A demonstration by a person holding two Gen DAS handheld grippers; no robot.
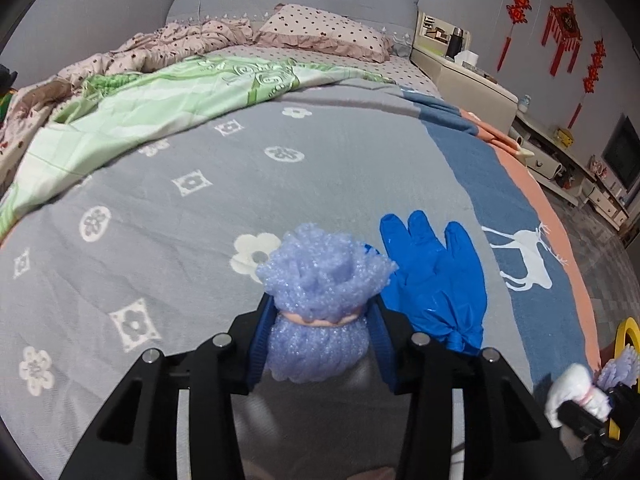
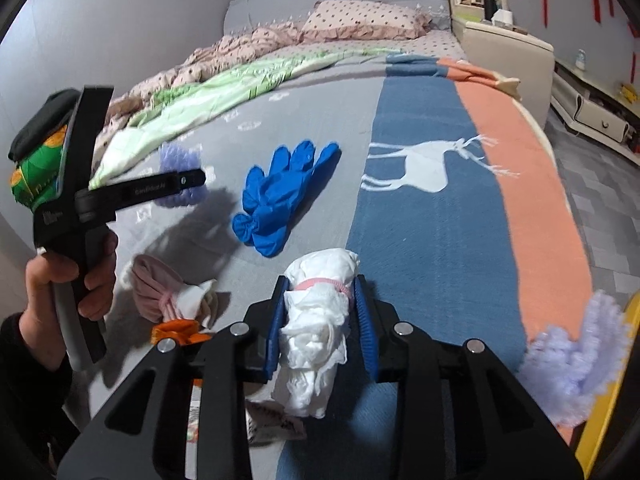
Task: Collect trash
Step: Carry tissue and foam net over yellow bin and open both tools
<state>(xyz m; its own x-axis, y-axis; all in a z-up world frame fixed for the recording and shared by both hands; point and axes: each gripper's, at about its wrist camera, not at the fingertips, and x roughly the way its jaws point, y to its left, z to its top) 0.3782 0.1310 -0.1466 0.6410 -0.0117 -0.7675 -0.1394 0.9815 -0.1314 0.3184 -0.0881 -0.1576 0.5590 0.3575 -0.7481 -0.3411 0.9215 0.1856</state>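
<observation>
My left gripper [image 1: 320, 320] is shut on a lilac foam wad [image 1: 320, 300] tied with a rubber band, held just above the grey bedspread [image 1: 200, 240]. A blue glove [image 1: 436, 280] lies right beside it; it also shows in the right wrist view [image 2: 280, 196]. My right gripper [image 2: 322, 308] is shut on a white tissue wad [image 2: 316, 332] tied with a pink band. The left gripper [image 2: 188, 180] with its foam wad [image 2: 178, 156] shows at the left there. A pink cloth bundle [image 2: 156, 292] and an orange scrap [image 2: 176, 330] lie near the bed's front edge.
A yellow bin rim [image 2: 604, 408] with another lilac foam wad [image 2: 572, 360] in it stands at the lower right, off the bed. A green quilt [image 1: 160, 108] and pillows [image 1: 320, 28] lie at the far end. Cabinets [image 1: 560, 160] line the right wall.
</observation>
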